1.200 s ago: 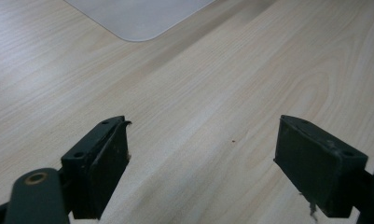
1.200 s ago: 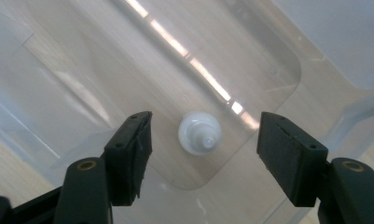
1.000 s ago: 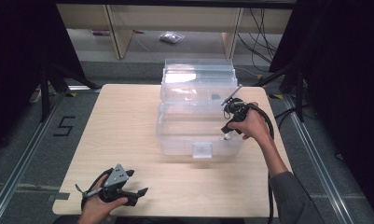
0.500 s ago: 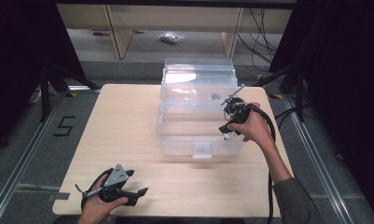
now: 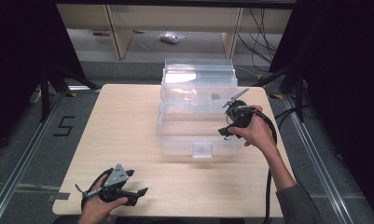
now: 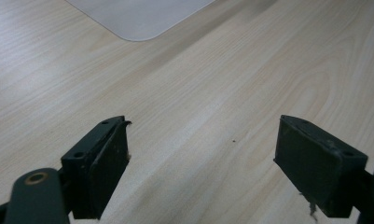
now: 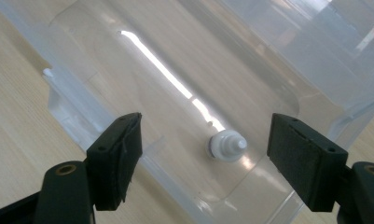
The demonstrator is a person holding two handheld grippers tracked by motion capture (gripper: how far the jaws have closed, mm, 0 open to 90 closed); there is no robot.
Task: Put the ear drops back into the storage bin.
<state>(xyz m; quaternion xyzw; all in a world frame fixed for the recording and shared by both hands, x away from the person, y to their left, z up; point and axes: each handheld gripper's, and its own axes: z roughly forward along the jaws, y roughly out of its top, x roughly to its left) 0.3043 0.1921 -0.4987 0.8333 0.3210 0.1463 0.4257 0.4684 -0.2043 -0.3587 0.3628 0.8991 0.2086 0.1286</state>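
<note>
A clear plastic box (image 5: 194, 126) with its lid raised at the back stands on the wooden table (image 5: 119, 126). My right gripper (image 5: 225, 132) hovers at the box's right side, jaws open. In the right gripper view the open jaws frame a small white knob (image 7: 225, 144) on the box's clear wall (image 7: 175, 84), with nothing touching it. My left gripper (image 5: 137, 192) rests low at the table's near left edge, open and holding nothing. Bare wood lies between its fingers (image 6: 100, 163) in the left gripper view.
A white latch tab (image 5: 202, 149) sits on the box's front. A pale sheet corner (image 6: 138, 16) lies on the table beyond the left gripper. A wooden shelf unit (image 5: 119, 28) stands behind the table, with a small bag (image 5: 171, 38) on the floor and cables at the right.
The right hand has shifted very slightly at the box's right side. The left gripper has stayed where it was.
</note>
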